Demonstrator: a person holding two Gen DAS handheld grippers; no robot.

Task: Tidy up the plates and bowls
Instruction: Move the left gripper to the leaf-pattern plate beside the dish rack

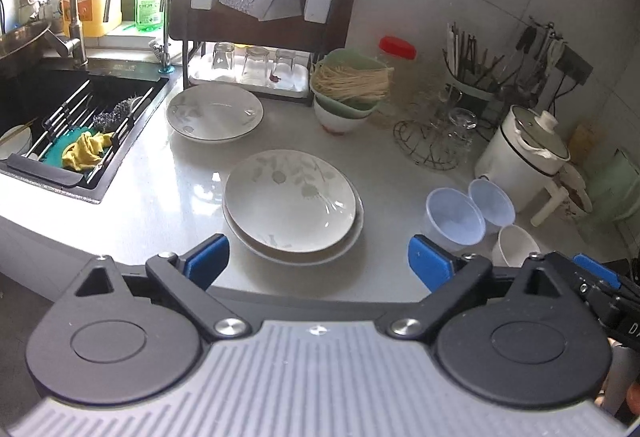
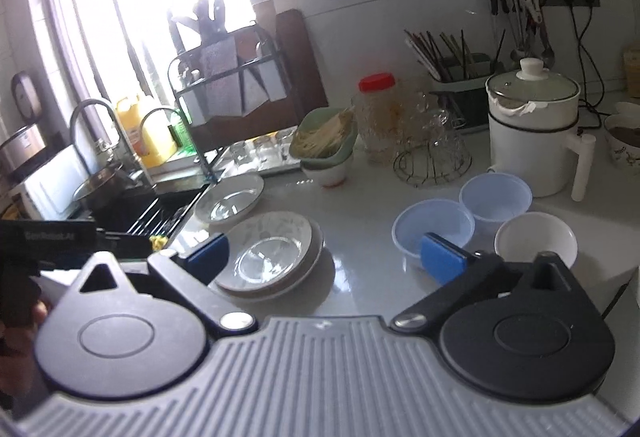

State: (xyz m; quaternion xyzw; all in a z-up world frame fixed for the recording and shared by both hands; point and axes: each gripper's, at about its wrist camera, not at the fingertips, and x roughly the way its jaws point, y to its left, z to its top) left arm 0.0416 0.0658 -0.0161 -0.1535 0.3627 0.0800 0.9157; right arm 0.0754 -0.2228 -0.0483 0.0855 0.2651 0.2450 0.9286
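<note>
Two floral plates sit stacked [image 1: 290,201] on the white counter, just beyond my left gripper [image 1: 318,252], whose blue pads stand wide apart and hold nothing. A third floral plate [image 1: 215,116] lies farther back near the sink. Two clear plastic bowls [image 1: 454,217] [image 1: 491,201] and a white bowl [image 1: 514,245] cluster to the right. In the right wrist view my right gripper [image 2: 324,250] is open and empty, between the plate stack [image 2: 272,251] on its left and the nearest plastic bowl [image 2: 432,227] on its right. The white bowl [image 2: 536,237] lies beyond its right finger.
A sink [image 1: 136,141] with a wire rack and yellow cloth is at the left. A dish rack [image 1: 260,17] with upturned glasses stands behind. A green bowl of noodles [image 1: 348,81], a red-lidded jar [image 1: 396,49], a wire glass holder [image 1: 432,141] and a white electric pot [image 1: 524,153] line the back right.
</note>
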